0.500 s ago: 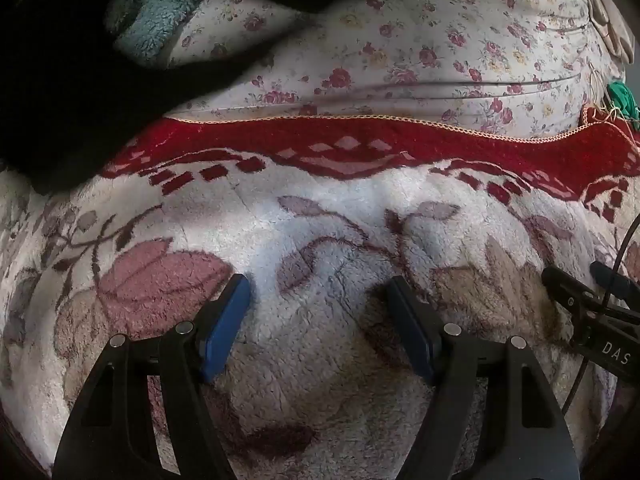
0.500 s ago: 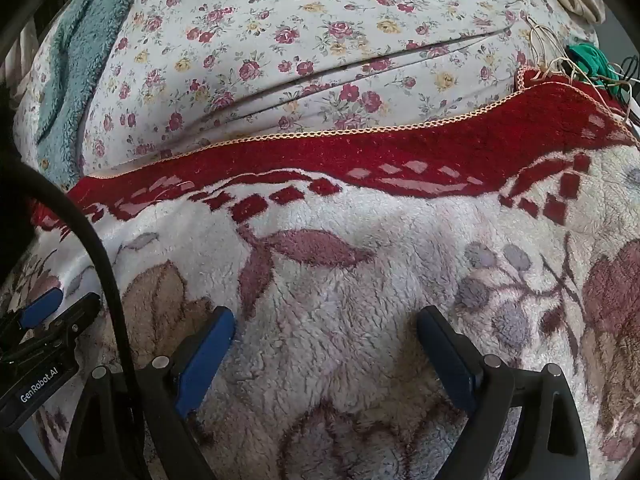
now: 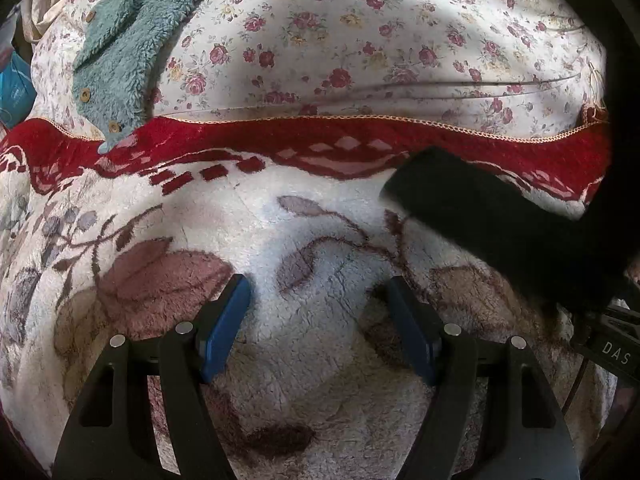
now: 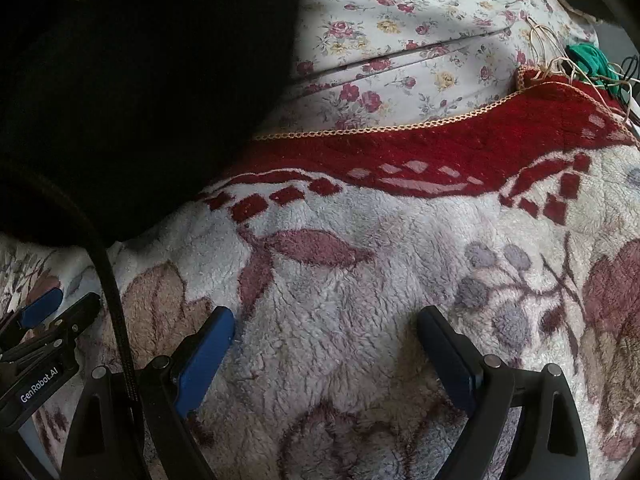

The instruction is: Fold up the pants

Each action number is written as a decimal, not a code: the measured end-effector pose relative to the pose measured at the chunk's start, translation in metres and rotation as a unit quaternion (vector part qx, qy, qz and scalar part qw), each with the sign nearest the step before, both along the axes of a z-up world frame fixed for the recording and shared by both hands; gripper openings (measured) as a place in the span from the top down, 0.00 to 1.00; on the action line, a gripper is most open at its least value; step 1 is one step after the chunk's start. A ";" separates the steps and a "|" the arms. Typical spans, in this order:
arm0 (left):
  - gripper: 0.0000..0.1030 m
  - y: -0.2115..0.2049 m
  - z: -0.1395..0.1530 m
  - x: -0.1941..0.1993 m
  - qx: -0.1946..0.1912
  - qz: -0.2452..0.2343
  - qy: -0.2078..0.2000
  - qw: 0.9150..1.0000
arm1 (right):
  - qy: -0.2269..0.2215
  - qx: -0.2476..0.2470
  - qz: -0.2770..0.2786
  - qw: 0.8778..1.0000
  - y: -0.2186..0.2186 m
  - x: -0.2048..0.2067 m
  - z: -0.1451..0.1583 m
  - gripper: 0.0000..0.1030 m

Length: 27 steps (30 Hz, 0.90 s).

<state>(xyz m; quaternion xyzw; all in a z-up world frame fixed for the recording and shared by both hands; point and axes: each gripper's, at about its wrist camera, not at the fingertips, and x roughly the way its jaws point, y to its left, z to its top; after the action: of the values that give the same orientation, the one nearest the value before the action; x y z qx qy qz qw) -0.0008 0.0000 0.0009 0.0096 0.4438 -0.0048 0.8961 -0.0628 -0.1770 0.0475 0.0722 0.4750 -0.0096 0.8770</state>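
Left wrist view: the left gripper [image 3: 318, 300] hangs tilted steeply down over the cream fleece blanket with a dark red border and leaf pattern [image 3: 320, 232], its blue pads set wide with only blanket pile between them; it holds nothing. The black pants of soft, limp fabric [image 3: 500, 224] enter from the right edge as a dark strip lying across the red border, well to the right of the pads and apart from them. A teal fleece garment with buttons [image 3: 120, 48] lies on the rose-print sheet [image 3: 360, 40] at upper left (not part of the task). Right wrist view: the right gripper [image 4: 326, 320] is likewise angled downward, its jaws at full spread and empty over the blanket. The pants fill the upper left of this frame as a large black mass; no hem or waistband can be made out. Judgement: the cloth appears light, floppy and prone to sagging, so it should be pinched at an edge or corner, one gripper at each end, to keep it from bunching.
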 end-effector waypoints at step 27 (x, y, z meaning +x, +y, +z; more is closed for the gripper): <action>0.30 0.004 0.001 -0.001 0.002 -0.027 0.016 1.000 | 0.006 -0.010 -0.001 1.000 -0.014 0.055 -0.045 0.11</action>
<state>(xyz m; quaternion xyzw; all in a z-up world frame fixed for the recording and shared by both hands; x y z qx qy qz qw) -0.0020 0.0036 0.0021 0.0231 0.4577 -0.0283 0.8884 -0.0075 -0.1907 0.0029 0.0637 0.4804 -0.0154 0.8746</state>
